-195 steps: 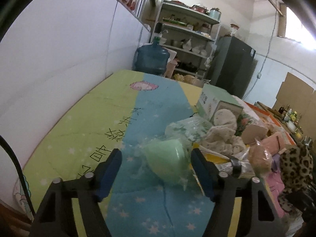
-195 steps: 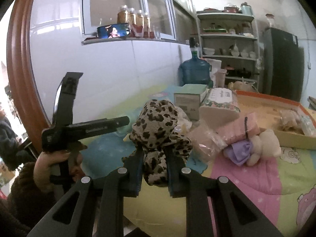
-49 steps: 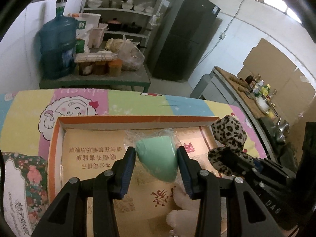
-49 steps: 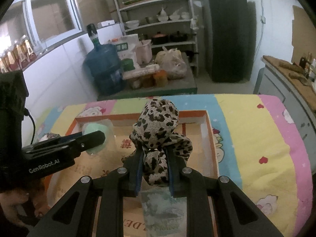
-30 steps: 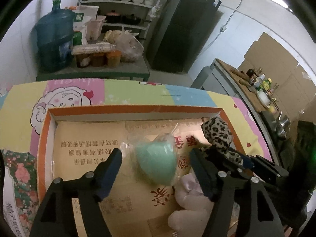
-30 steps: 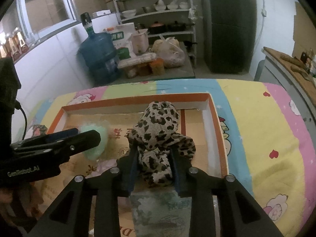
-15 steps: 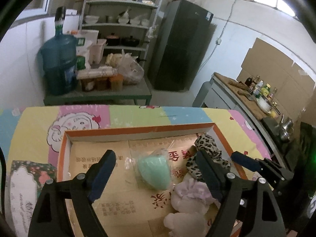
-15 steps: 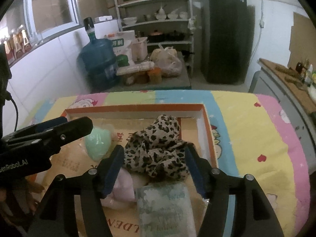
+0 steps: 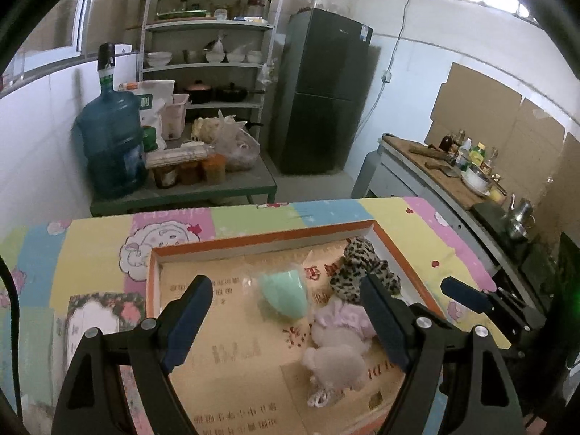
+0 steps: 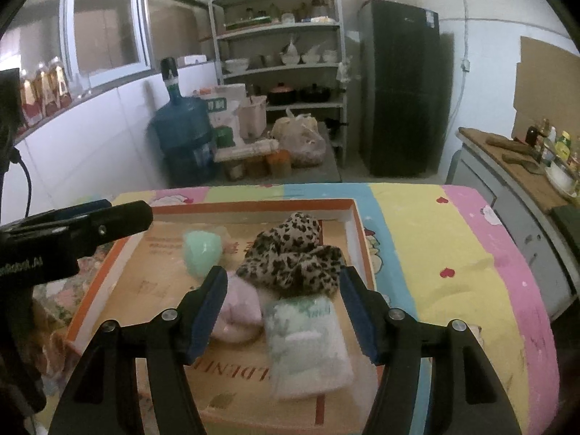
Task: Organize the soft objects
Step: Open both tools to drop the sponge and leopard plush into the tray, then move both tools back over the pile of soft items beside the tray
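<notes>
Landmark: shallow cardboard tray with orange rim (image 9: 261, 244), sitting on the pastel cartoon-print cloth (image 10: 435, 239).

Mint-green soft pad in clear plastic wrap (image 9: 284, 293) lies inside the tray, toward its far wall, left of centre. Leopard-print fabric bundle (image 10: 290, 257) lies near the tray's far right corner, touching the pale pink plush toy (image 9: 337, 344) on its near side. White-green wrapped tissue pack (image 10: 308, 340) sits at the tray's near side.

Handling, my read: all light and squashy. The wrap on the green pad looks slippery, so pinch across its fat middle, not the loose film. Leopard fabric will flop and snag; take it at the bunched centre. Nothing fragile.

Left gripper (image 9: 286, 322): jaws have just been opening, now wide, with nothing pressed between the pads; the green pad lies below and beyond them. Hangs above the tray's middle, tilted downward.

Right gripper (image 10: 279, 311): jaws also just opened, moderately wide, clear of the leopard bundle, which rests on the tray floor. Above the tray's near right side, same downward tilt. Both pieces look delivered.
</notes>
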Demonstrator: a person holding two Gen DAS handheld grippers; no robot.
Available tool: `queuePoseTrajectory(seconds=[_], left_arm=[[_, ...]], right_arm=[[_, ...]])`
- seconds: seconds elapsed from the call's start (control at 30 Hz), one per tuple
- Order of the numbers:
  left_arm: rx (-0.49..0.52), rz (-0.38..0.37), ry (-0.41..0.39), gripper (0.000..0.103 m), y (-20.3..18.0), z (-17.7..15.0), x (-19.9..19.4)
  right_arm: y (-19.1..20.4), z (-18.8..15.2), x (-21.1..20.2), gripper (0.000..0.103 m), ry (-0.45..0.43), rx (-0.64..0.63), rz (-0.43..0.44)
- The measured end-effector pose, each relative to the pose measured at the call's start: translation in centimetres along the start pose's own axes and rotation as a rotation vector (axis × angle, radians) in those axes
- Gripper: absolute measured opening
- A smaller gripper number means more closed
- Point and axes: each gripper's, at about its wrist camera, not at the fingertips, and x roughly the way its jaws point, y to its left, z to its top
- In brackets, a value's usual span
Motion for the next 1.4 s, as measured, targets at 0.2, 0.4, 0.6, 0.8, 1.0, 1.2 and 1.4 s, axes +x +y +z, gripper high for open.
queuePoseTrajectory(seconds=[0.2,0.4,0.6,0.8,1.0,1.2,1.4], left_arm=[[0.049,0.024,-0.046,0.083,-0.7,-1.0,-1.9],[0.068,0.02,-0.112,0.083,-0.7,-2.4,-4.8],[0.099,0.037,-0.174,0.083,-0.3,-4.1,-7.5],[0.129,0.058,-0.225,0.082,-0.1,-5.7,-10.6],[0.141,0.094,-0.288,0.082,0.6,-7.2,-13.9],[0.147,0.142,-0.343,0.082,1.5,-8.7,-16.8],[0.125,0.18,-0.398,0.082,3.0,-9.7,-20.0]], right_arm=[[0.7,-1.3,-1.9,0.066,-0.028,0.0,-0.004],[1.2,-2.2,-3.7,0.066,-0.045,0.017,-0.017],[2.7,-3.5,-5.8,0.066,-0.066,0.012,-0.024],[5.4,-4.8,-7.8,0.066,-0.103,-0.016,-0.059],[8.6,-6.0,-9.3,0.066,-0.133,-0.051,-0.073],[10.9,-6.9,-10.7,0.066,-0.157,-0.052,-0.035],[13.6,-7.5,-12.3,0.066,-0.196,-0.072,0.001]])
